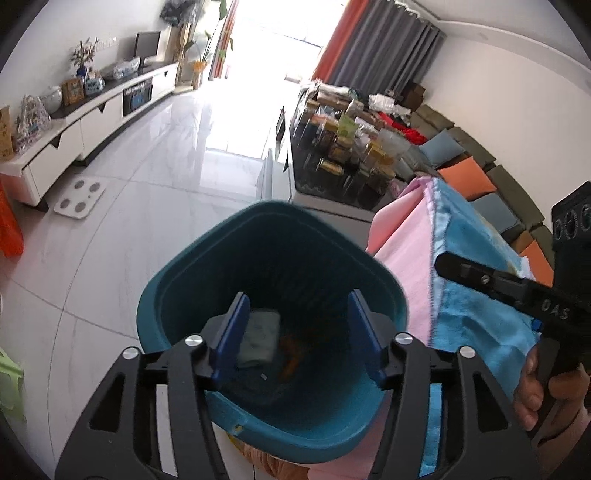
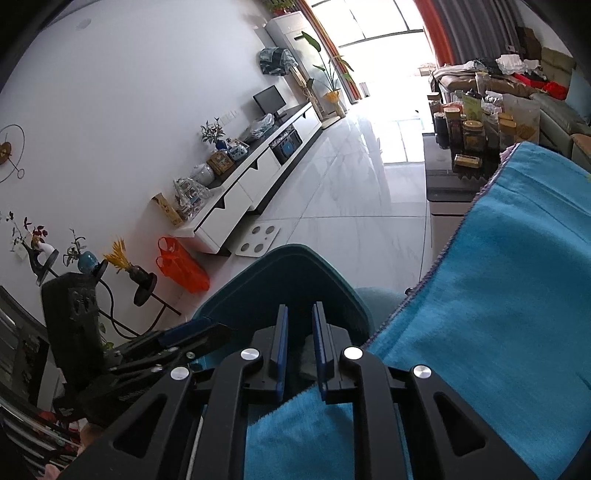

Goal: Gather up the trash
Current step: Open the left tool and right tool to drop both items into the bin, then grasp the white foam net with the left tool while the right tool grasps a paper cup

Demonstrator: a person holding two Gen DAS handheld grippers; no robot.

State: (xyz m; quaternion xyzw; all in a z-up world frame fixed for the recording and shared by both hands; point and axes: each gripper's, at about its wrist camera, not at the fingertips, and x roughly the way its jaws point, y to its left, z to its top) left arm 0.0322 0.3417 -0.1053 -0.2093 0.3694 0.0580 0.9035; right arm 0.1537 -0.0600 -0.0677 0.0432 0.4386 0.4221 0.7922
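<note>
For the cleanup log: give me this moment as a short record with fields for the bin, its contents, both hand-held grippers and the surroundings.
bin: teal trash bin, open top, beside the blue cloth
contents: grey-green wad and orange scraps inside the bin
left hand-held gripper: above the bin mouth, jaws open, nothing pressed between them
right hand-held gripper: over the blue cloth's edge, jaws narrowly apart, nothing between them
surroundings: white tiled floor, white scale

Daylight floods through the window [image 1: 280,33], blown out white on my feeds. Glare streaks the floor [image 1: 192,129]. Fisheye edges bend and darken.
</note>
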